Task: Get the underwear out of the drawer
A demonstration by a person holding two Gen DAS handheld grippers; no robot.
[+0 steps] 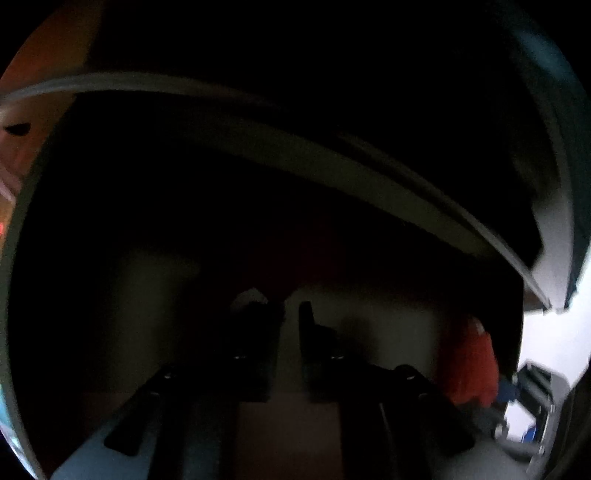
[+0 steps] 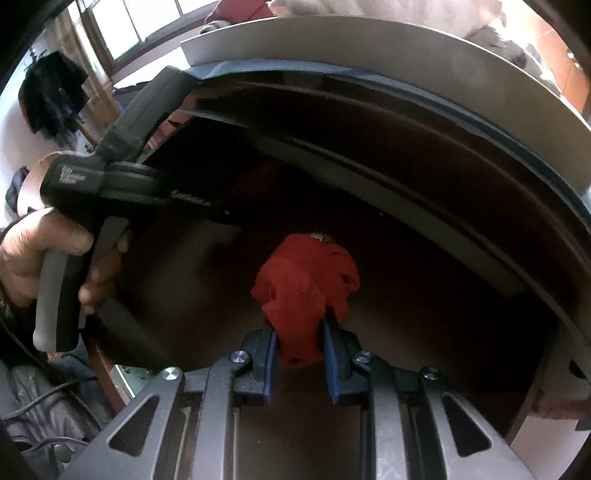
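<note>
In the right wrist view my right gripper point(image 2: 300, 325) is shut on a bunched red piece of underwear point(image 2: 304, 280) and holds it over the dark inside of the open drawer point(image 2: 443, 206). The left gripper's handle, held by a hand, reaches into the drawer from the left point(image 2: 96, 184). In the left wrist view my left gripper point(image 1: 291, 310) is inside the dark drawer, its fingers a small gap apart with nothing between them. The red underwear point(image 1: 472, 362) shows at the right, with part of the right gripper below it.
The drawer's pale front rim point(image 2: 369, 44) arcs across the top of the right wrist view, with a blue strip under it. A window point(image 2: 147, 22) and hanging dark clothes point(image 2: 51, 92) lie at the far left. The drawer interior is very dark in the left wrist view.
</note>
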